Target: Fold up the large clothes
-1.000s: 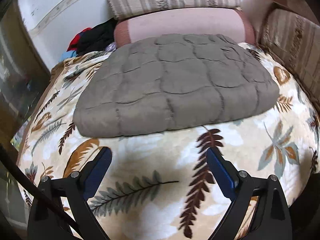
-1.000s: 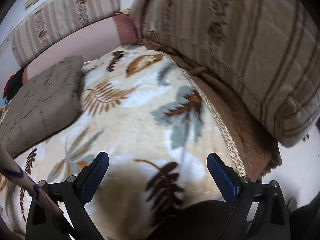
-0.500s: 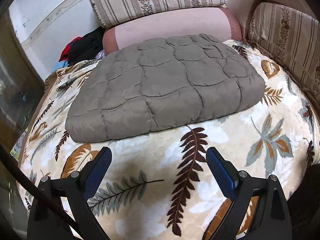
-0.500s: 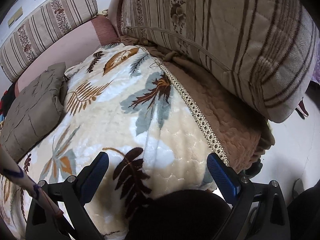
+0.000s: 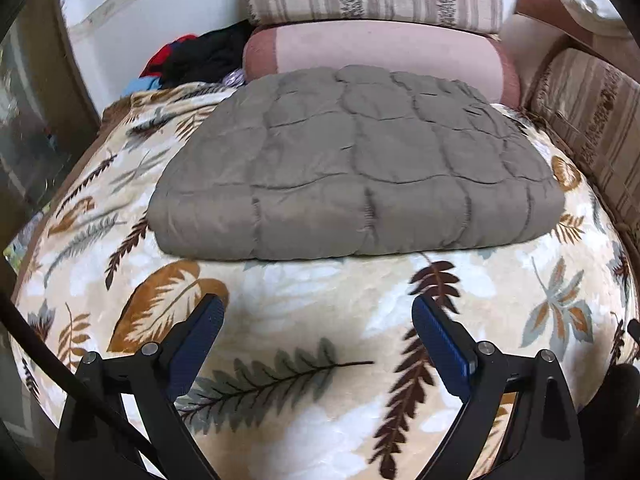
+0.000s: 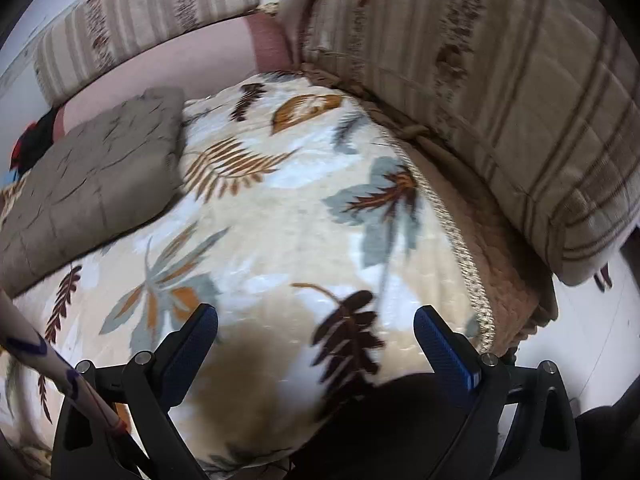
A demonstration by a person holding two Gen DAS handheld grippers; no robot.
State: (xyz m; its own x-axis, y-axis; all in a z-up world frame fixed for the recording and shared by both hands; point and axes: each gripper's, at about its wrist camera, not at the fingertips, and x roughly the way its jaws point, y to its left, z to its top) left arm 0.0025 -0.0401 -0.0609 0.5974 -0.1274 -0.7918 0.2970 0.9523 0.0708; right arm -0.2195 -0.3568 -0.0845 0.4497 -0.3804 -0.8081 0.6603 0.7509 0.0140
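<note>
A grey-brown quilted padded garment (image 5: 356,168), folded into a thick rectangular pad, is seen lying on the cream leaf-print plush blanket (image 5: 304,344) that covers the seat. In the left wrist view it fills the 12 o'clock area; in the right wrist view it sits at 9 to 10 o'clock, well apart from that gripper. Its far edge lies against or just beside the pink bolster cushion (image 5: 376,56) (contact cannot be confirmed).

The left gripper (image 5: 318,332) is held above bare blanket just short of the pad's near edge, jaws spread wide, nothing between them. The right gripper (image 6: 316,340) is likewise wide and empty, aimed at blanket near the striped beige back cushion (image 6: 500,92).

Handling, as judged: soft, lofty, compressible, probably light for its bulk; the shell looks smooth, so layers may slide. The folded stack is thick, so a shallow pinch could catch only the top layer. A grip is best taken at the near corners, around 7 and 5 o'clock of the pad, with the full thickness bitten. The fold appears largely done.
</note>
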